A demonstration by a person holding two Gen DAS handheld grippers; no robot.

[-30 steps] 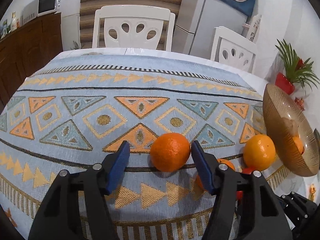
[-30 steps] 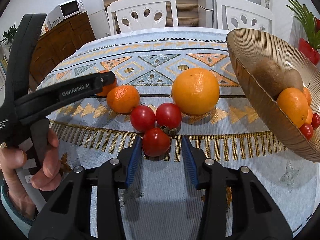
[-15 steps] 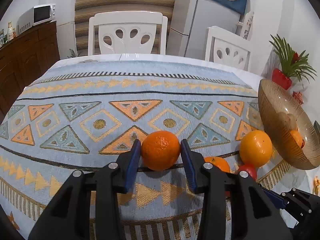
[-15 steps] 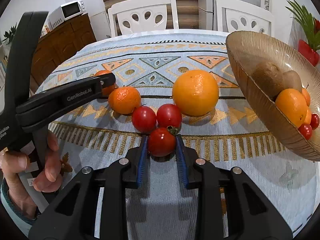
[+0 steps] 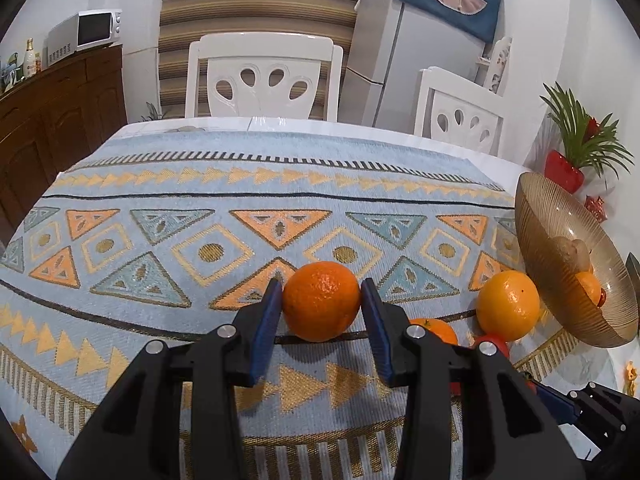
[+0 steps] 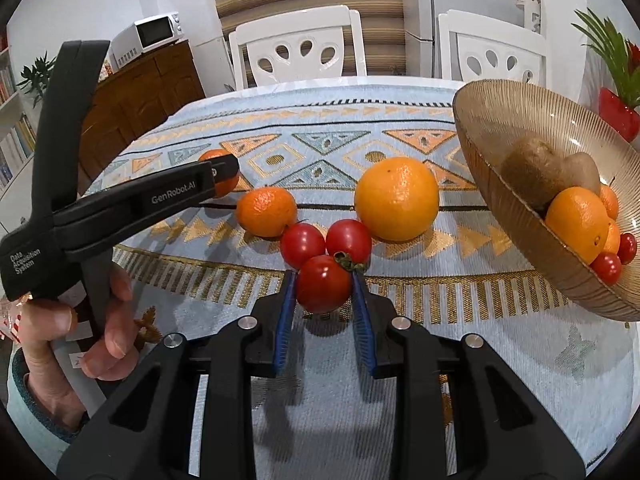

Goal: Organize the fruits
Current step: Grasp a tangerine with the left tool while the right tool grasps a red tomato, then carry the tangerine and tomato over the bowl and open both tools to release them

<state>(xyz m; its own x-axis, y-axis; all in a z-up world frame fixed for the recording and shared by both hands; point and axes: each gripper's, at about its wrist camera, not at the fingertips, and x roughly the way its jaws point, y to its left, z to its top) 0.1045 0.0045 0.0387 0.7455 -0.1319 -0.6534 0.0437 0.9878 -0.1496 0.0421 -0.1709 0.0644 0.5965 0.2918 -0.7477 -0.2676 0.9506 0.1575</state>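
Blue-padded left gripper (image 5: 322,307) apparently pinches tangerine (image 5: 322,306); right gripper (image 6: 323,284) clamps tomato (image 6: 323,285).

The table (image 5: 280,122), covered by a patterned cloth (image 5: 224,208), carried a mandarin (image 5: 322,306), a second mandarin (image 6: 266,212), a large orange (image 6: 396,199), three tomatoes (image 6: 323,284) and a ribbed bowl (image 6: 500,120).

The left tool (image 6: 224,174) reads "GenRobot.AI" along its arm — and "Data Acquisition System" on its body
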